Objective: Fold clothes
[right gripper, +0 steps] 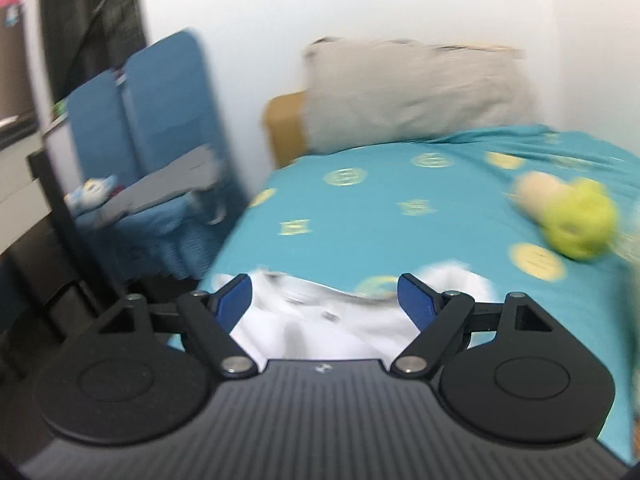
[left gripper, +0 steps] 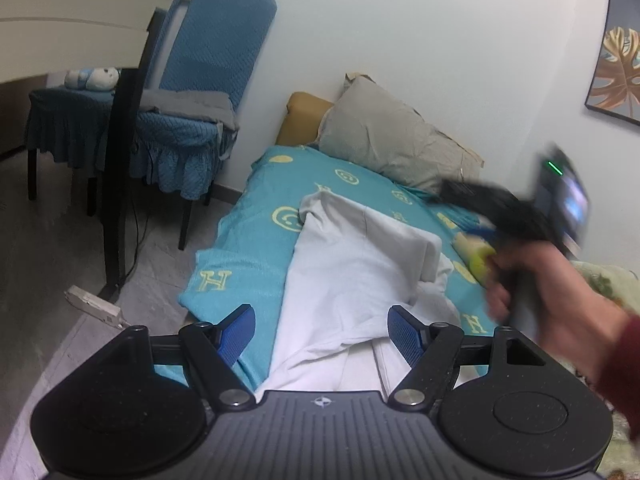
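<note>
1. the white garment (left gripper: 352, 264) lies on the turquoise bedspread (left gripper: 248, 248), reaching from mid-bed toward the near edge; its near end passes under the left gripper (left gripper: 322, 330) body, so that part is cut off.
2. in the left wrist view the cloth looks partly folded: a flap is doubled over on the right side, with a rumpled bunch just beside it and a long smooth panel on the left.
3. in the right wrist view only a strip of the garment (right gripper: 320, 316) shows between the fingers; a collar-like edge and a small tag are hinted at, but motion blur makes the detail unsure.
4. the left gripper is spread wide and holds nothing, its blue pads (left gripper: 404, 332) on either side of the cloth.
5. the right gripper (right gripper: 325, 302) is likewise spread wide and empty above the garment's edge.
6. seen from the left wrist, the right gripper (left gripper: 472, 196) and the hand (left gripper: 560, 292) holding it are smeared by motion; a dark red sleeve (left gripper: 624, 368) is cut by the frame edge.
7. a yellow-green soft toy (right gripper: 576, 220) lies on the bedspread to the right, blurred.
8. a grey pillow (left gripper: 392, 136) leans at the head of the bed against the wall.
9. a blue-covered chair (left gripper: 200, 92) stands left of the bed.
</note>
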